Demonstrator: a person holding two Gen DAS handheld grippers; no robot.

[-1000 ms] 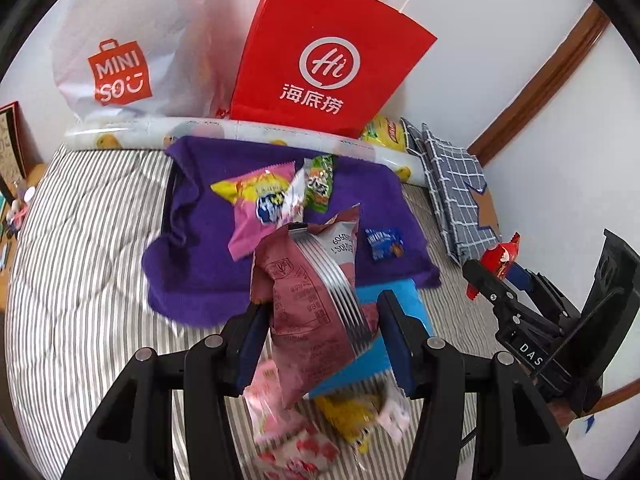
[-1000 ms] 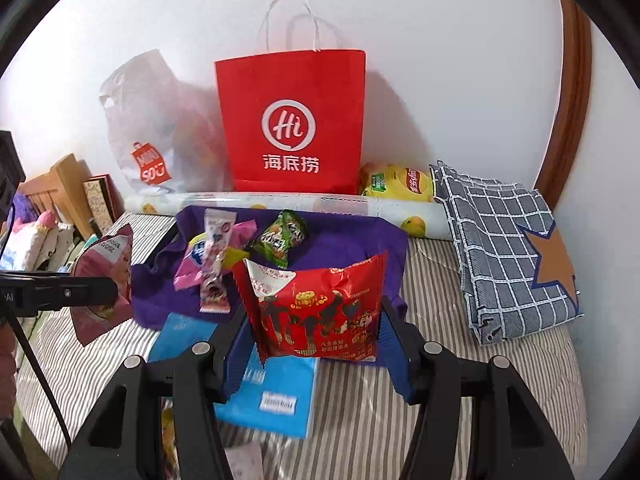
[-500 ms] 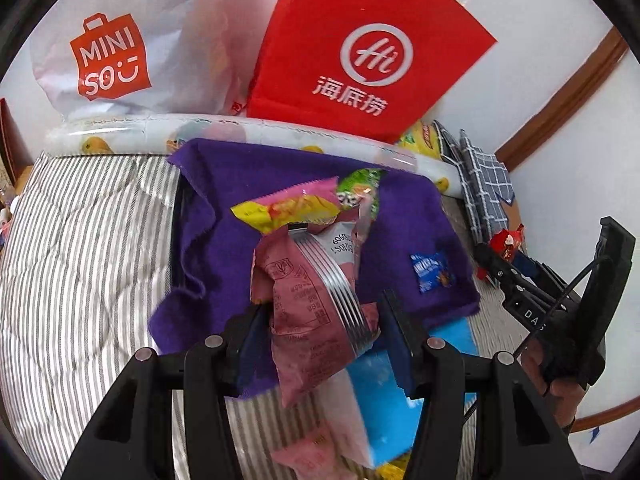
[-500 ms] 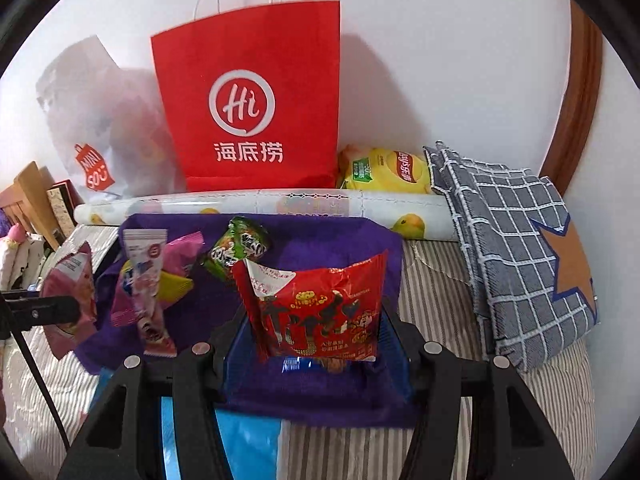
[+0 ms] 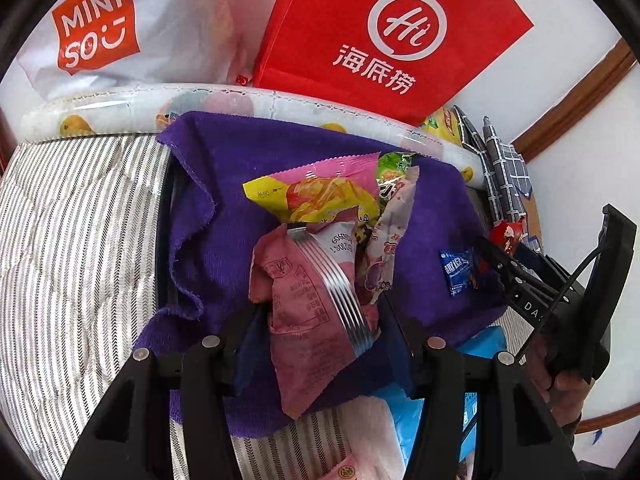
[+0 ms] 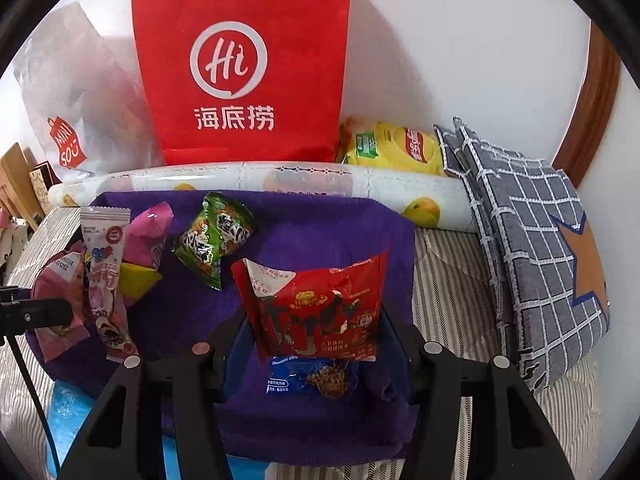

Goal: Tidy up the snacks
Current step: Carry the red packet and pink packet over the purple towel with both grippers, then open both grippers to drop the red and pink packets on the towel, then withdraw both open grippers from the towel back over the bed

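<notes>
In the left wrist view, my left gripper [image 5: 320, 332] is clamped on a pink pouch [image 5: 312, 304] with a silver ribbed seam, which stands up between the fingers. Beyond it lies a purple towel [image 5: 224, 184] spread over the striped bedding [image 5: 72, 240]. On the towel, just past the pouch, a pink-and-yellow pack [image 5: 320, 192] lies with a green pack [image 5: 394, 166] peeking out behind its right end and a pale pink wrapper [image 5: 394, 220] leaning at its right. A small blue sachet [image 5: 456, 270] lies on the towel's right part. At the far edge a fruit-print roll [image 5: 120, 100] runs across, with a white bag [image 5: 120, 28] and a red bag [image 5: 392, 36] standing behind it against the wall. At the right my other gripper [image 5: 508, 252] reaches in, a red pack [image 5: 506, 234] at its tip. A blue item [image 5: 404, 412] lies near me, under the towel's edge.

In the right wrist view, my right gripper [image 6: 316, 340] pinches a red pack [image 6: 316, 304] that stands upright between the fingers, over the towel [image 6: 320, 224]. Right under it the blue sachet [image 6: 312, 376] lies on the towel. Farther left lie the green pack [image 6: 216, 236], the pink-and-yellow pack [image 6: 140, 256] and the pale wrapper [image 6: 106, 276]. At the far left edge my left gripper [image 6: 40, 312] holds the pink pouch [image 6: 56, 280]. A yellow bag [image 6: 392, 148] rests behind the roll [image 6: 280, 176], and a grey checked cushion [image 6: 532, 240] lies at the right.
</notes>
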